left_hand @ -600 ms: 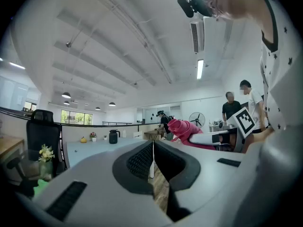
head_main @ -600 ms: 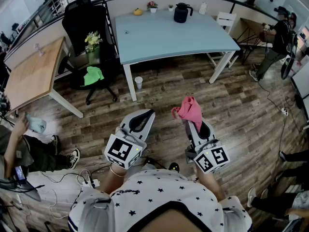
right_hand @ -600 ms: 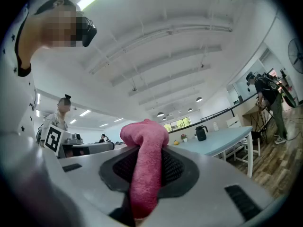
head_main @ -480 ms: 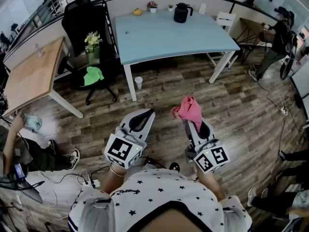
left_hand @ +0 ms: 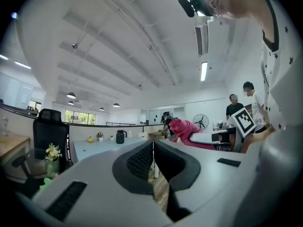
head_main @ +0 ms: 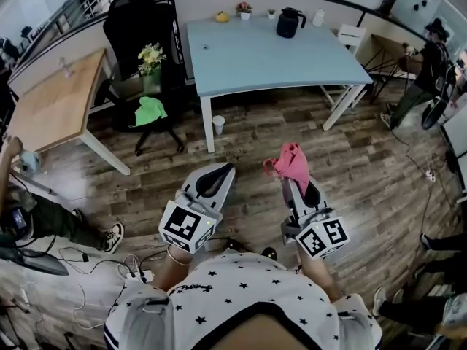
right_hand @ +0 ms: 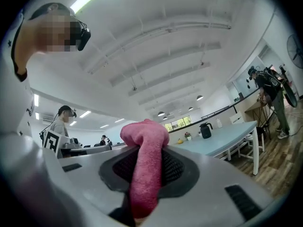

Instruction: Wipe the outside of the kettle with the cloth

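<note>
Right tool (head_main: 289,182) pinched the pink cloth (head_main: 286,162) in the head view, with the black kettle (head_main: 290,22) far ahead at the back edge of the blue table (head_main: 255,64), almost straight beyond it. Left gripper view: the left tool (left_hand: 152,144) was pressed together and empty, the kettle distant and left of its tips. Right gripper view: the kettle lay ahead, right of the cloth; the right arm seemed the nearer.

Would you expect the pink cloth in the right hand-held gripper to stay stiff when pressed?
Probably not: the pink fabric cloth droops in soft folds over the right hand-held gripper, so it looks floppy. It also seems light, bunching above the shut jaws, and would likely crumple rather than push back.
</note>
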Tool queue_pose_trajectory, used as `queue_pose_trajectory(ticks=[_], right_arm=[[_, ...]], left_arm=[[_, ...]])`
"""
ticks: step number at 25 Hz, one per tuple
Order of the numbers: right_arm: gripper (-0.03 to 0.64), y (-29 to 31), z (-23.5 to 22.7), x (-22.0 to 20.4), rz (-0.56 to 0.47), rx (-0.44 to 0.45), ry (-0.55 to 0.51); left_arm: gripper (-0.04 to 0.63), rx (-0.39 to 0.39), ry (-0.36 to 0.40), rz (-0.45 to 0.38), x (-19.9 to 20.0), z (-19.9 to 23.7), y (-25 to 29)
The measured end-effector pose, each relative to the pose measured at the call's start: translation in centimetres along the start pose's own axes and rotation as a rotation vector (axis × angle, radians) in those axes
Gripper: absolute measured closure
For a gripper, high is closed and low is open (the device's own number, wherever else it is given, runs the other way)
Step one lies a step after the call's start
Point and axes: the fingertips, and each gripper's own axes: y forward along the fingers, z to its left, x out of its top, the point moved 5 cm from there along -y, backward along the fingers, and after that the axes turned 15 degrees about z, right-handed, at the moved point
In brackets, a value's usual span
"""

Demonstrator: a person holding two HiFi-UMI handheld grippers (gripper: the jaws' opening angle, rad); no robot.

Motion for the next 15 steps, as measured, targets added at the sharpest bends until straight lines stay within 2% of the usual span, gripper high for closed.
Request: queue_pose_trajectory(ticks=[8, 15], right_arm=[[0.522, 2.3, 1.9, 0.3, -0.002, 0.021, -0.001], [0.520, 3.2, 0.0, 0.7, -0.007, 0.008, 0.022]], left_arm=[[0.565, 0.024, -0.011, -0.024, -0.4, 2.7, -1.6], [0.566, 0.018, -0.013, -0.015, -0.7, 3.1, -0.3]])
